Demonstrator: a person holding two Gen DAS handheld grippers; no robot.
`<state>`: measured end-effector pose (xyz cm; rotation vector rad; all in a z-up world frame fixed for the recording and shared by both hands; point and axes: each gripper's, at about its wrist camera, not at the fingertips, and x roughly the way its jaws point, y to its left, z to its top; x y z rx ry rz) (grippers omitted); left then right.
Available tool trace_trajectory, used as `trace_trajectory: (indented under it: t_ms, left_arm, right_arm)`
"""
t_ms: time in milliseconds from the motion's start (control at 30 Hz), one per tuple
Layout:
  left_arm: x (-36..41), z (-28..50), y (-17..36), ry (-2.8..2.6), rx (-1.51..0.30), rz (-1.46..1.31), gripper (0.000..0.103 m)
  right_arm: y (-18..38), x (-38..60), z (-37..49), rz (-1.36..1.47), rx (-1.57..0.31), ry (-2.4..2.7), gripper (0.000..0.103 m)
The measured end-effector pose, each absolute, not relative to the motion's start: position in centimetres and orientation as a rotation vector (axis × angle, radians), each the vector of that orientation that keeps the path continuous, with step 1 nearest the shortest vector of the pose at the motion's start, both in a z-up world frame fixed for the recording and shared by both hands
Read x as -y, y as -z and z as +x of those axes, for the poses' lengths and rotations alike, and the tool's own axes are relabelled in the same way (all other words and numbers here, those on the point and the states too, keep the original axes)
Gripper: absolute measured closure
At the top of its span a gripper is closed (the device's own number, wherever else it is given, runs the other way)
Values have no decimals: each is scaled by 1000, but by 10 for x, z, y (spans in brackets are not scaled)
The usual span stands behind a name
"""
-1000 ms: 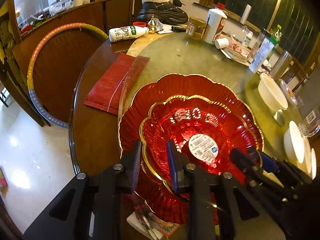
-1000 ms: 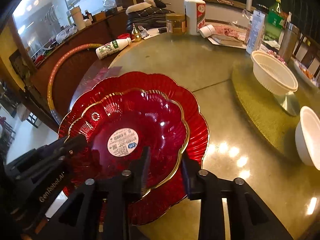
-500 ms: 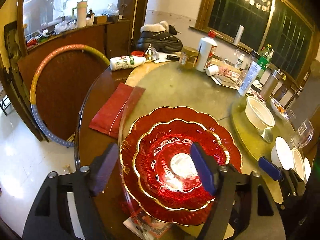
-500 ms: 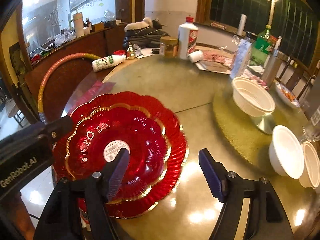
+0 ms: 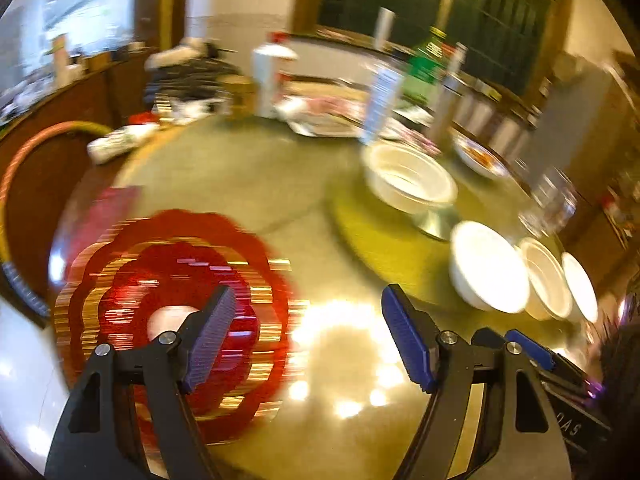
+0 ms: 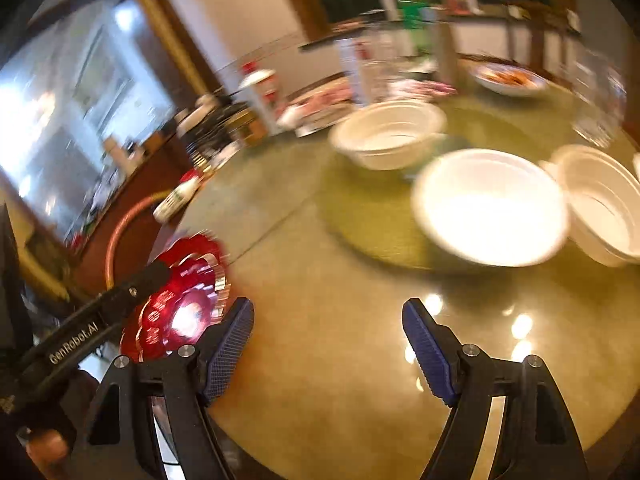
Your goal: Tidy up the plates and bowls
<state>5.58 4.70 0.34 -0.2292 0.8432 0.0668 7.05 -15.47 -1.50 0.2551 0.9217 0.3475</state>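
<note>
Left gripper (image 5: 306,336) and right gripper (image 6: 328,344) hover above the table (image 5: 256,184) — jaws apart, empty.

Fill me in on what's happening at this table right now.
A person is tidying dishes with two handheld grippers. Both the left gripper and the right gripper are open and hold nothing. The red plates sit stacked, smaller on larger, on the table. The white bowls stand loose, side by side, unstacked. Both views are motion-blurred.
</note>
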Motion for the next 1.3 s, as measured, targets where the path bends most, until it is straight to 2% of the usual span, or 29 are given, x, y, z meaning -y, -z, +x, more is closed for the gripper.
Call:
trace_trajectory:
  t_ms: [233,467,600,733,767,833,1100,1167,1233,1300]
  left_arm:
    - [27,105,17,52,-926,-189,27]
    - [60,140,32,49,-939,-159,27]
    - [71,148,38,41,-928,-147,27]
    - [77,153,43,10,-907,-120,29]
    - [77,153,44,-1,-899,-119,31]
    - [79,155,46,-8,-897,-105,46]
    - [82,157,53,-15,-891,-74,62]
    - [84,155,52,-14,-879,-62,70]
    - [87,152,49,-9,-855,-43,76]
    - [90,149,47,0,-837,-28,81]
  right_arm:
    - [31,231,90,482,-961,-261,24]
    - [50,271,118,665,-976,-226,26]
    - [60,279,133,713,-990,-207,39]
    - [69,286,142,735,-981,-167,47]
    - [70,286,141,742,-978,-159,48]
    - [74,286,144,752,-979,-139,49]
    - [84,286,148,733,-978,-106,59]
    - [83,287,147,732,-973,-99,60]
    - [83,286,147,722,-966,-103,66]
    - [82,283,148,726,-957,-127,81]
